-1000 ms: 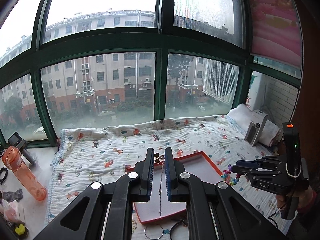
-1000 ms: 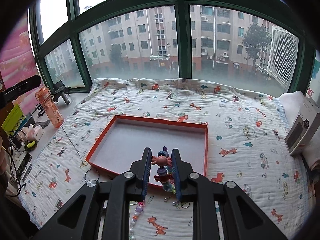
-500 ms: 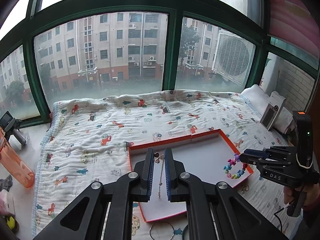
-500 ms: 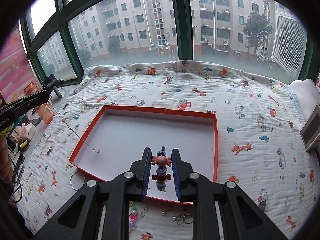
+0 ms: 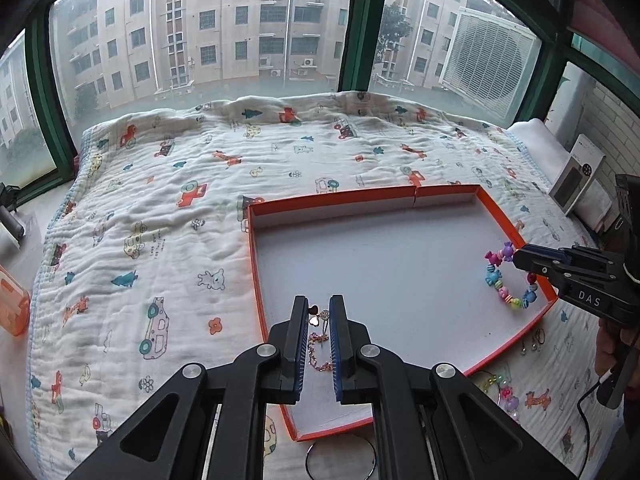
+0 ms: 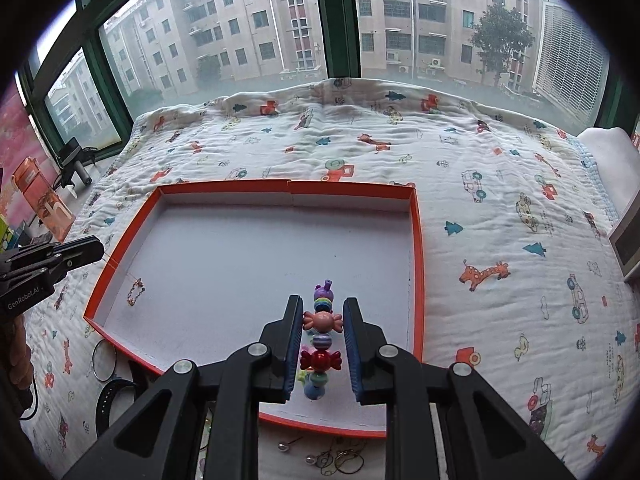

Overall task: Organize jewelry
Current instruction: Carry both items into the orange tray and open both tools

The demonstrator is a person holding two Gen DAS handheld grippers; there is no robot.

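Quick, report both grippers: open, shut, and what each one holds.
Left gripper: shut on the thin chain necklace, its end pooling in the orange tray.
Right gripper: shut on the candy-bead bracelet, over the same tray.

Printed quilt (image 6: 500,208) w/ orange tray (image 6: 418,256), loose rings (image 6: 105,360).

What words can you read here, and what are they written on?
"DAS": white letters on the side of the right gripper, seen from the left wrist.
"GenRobot.AI": white letters on the side of the left gripper, seen from the right wrist.
A large pale "h" shows on the orange bottle.
The white box has print too small to read.
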